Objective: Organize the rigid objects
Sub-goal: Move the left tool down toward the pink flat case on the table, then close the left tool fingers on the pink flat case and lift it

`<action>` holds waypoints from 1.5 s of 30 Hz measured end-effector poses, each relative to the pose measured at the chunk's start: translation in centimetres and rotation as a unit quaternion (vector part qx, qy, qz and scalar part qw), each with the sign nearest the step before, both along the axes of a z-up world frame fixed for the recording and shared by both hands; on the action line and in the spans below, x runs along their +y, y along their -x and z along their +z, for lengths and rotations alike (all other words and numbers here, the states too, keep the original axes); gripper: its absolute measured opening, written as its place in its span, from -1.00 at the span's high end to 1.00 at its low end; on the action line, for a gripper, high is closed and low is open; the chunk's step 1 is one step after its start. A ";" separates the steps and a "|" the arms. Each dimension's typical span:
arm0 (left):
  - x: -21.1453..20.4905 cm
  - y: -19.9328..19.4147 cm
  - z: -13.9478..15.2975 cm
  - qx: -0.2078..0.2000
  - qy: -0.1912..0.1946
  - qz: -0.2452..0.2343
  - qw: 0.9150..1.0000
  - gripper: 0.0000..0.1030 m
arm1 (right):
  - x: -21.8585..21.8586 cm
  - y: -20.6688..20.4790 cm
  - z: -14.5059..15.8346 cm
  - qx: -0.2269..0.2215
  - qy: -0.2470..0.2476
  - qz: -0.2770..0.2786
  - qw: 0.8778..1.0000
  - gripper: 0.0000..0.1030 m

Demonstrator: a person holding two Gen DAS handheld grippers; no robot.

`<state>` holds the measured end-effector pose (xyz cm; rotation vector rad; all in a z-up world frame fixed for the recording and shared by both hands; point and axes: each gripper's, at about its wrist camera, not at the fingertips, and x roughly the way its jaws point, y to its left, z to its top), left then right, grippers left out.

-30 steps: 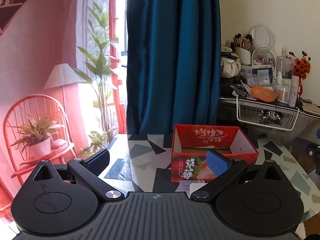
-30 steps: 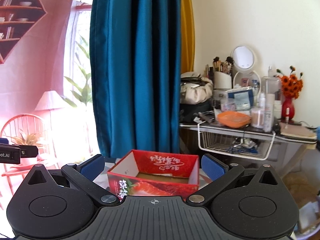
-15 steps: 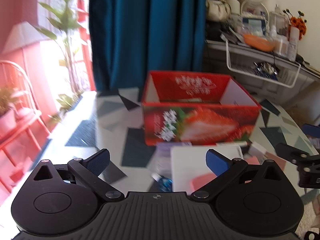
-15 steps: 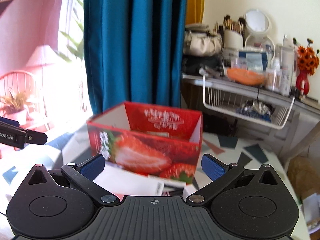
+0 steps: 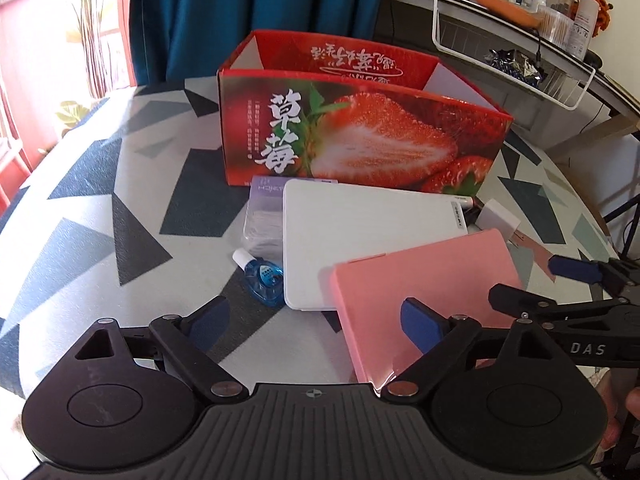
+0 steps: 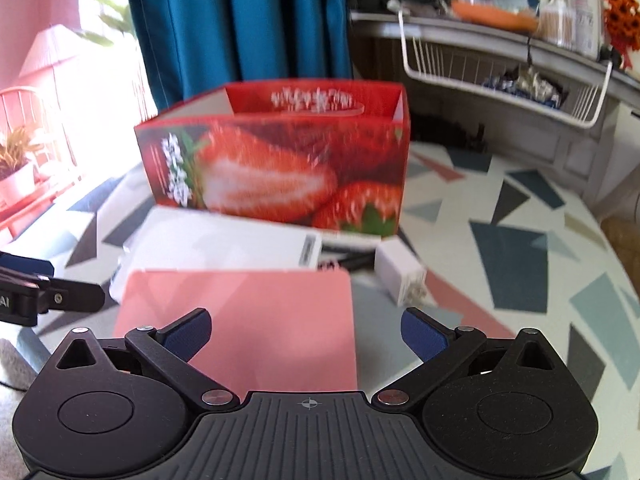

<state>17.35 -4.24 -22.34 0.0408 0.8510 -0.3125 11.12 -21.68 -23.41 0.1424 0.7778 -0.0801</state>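
pink case (image 5: 424, 280): flat on the patterned table (image 5: 120, 200), its far edge overlapping the white case (image 5: 360, 232)
white case: just before the strawberry box (image 5: 360, 136)
small bottle (image 5: 262, 276): left of the white case
white cube (image 6: 400, 276): right of the cases
left gripper (image 5: 314, 320): jaws wide and closing, nothing pinched
right gripper (image 6: 306, 334): jaws wide and closing above the pink case, gripping nothing

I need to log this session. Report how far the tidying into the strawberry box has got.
Done: nothing visibly; what shows of the red strawberry-printed cardboard box holds nothing. In hand: nothing; the left tongs and right tongs are closing over the flat pink rectangular case without gripping it. Left: that case, the flat white rectangular case, the small blue bottle, the white charger block.
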 end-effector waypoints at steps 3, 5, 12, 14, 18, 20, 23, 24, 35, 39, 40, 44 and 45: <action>-0.1 -0.2 -0.6 0.015 0.007 -0.001 1.000 -0.73 | -0.2 -0.3 -0.8 0.014 -0.011 0.001 1.000 -0.81; -0.2 -0.5 -1.0 0.022 0.009 -0.002 1.000 -0.69 | -0.2 -0.4 -1.2 0.022 -0.017 0.002 1.000 -0.80; -0.7 -0.9 -1.5 0.032 0.018 -0.011 0.999 -0.53 | -0.3 -0.7 -1.6 0.031 -0.026 0.007 0.999 -0.76; -0.9 -1.1 -1.7 0.037 0.019 -0.015 0.999 -0.47 | -0.5 -0.8 -1.8 0.034 -0.030 0.005 0.999 -0.74; -1.5 -1.2 -2.3 0.049 0.020 -0.027 0.998 -0.15 | -0.5 -0.9 -2.1 0.037 -0.035 0.007 0.999 -0.69; -1.5 -1.1 -2.4 0.048 0.032 -0.034 0.998 -0.04 | -0.5 -1.0 -2.1 0.038 -0.037 0.009 0.999 -0.69; -1.7 -1.0 -2.5 0.049 0.041 -0.042 0.997 0.06 | -0.3 -1.1 -2.1 0.039 -0.040 0.014 0.998 -0.68; -1.6 -1.0 -2.6 0.050 0.045 -0.045 0.997 0.10 | -0.2 -1.1 -2.1 0.040 -0.041 0.017 0.998 -0.68; -1.9 -1.1 -3.1 0.064 0.060 -0.057 0.995 0.08 | 0.1 -1.1 -2.2 0.039 -0.040 0.028 0.998 -0.68; -1.9 -1.2 -3.1 0.064 0.060 -0.051 0.995 0.03 | 0.3 -1.1 -2.2 0.040 -0.038 0.033 0.998 -0.68; -1.8 -1.1 -3.1 0.063 0.060 -0.049 0.995 0.03 | 0.5 -1.1 -2.2 0.040 -0.036 0.035 0.998 -0.68; -1.7 -1.2 -3.0 0.062 0.061 -0.043 0.995 0.02 | 0.8 -1.4 -2.2 0.039 -0.037 0.042 0.998 -0.69; -1.6 -1.1 -2.9 0.061 0.058 -0.043 0.995 0.02 | 0.8 -1.4 -2.3 0.039 -0.039 0.043 0.998 -0.69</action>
